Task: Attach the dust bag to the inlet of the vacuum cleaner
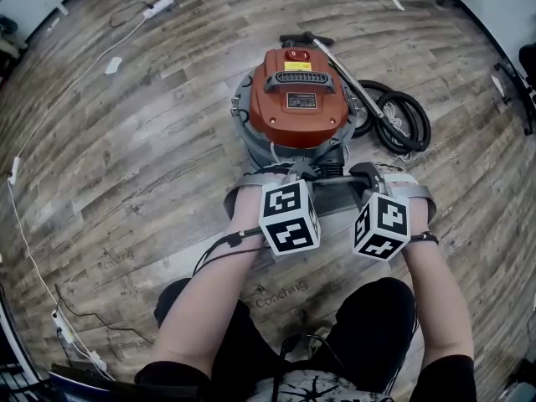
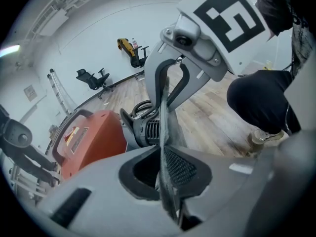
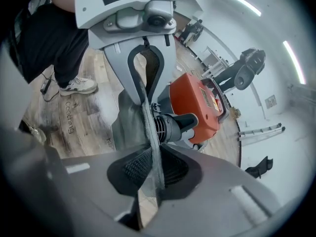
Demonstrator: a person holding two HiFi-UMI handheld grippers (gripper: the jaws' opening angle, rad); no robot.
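**Both grippers clamping the grey bag in front of the orange vacuum**

The left gripper (image 2: 162,168) is pressing its mesh-textured black pads (image 2: 180,169) together on a thin edge of the soft grey felt dust bag (image 1: 333,195). The right gripper (image 3: 150,168) is pinching another edge of the same fuzzy cloth.

The bag is hanging between them at six o'clock of the round orange plastic vacuum cleaner (image 1: 297,99), near its black ribbed cylindrical inlet (image 3: 173,125). Whether cloth and inlet are touching cannot be told.

A coiled black hose (image 1: 402,120) is lying at three o'clock of the vacuum on the grey-brown wood-plank floor (image 1: 126,166). A white power strip (image 1: 157,7) is lying at eleven o'clock, well apart.

In the head view, the left gripper's white cube with black square markers (image 1: 289,216) is covering its jaws.
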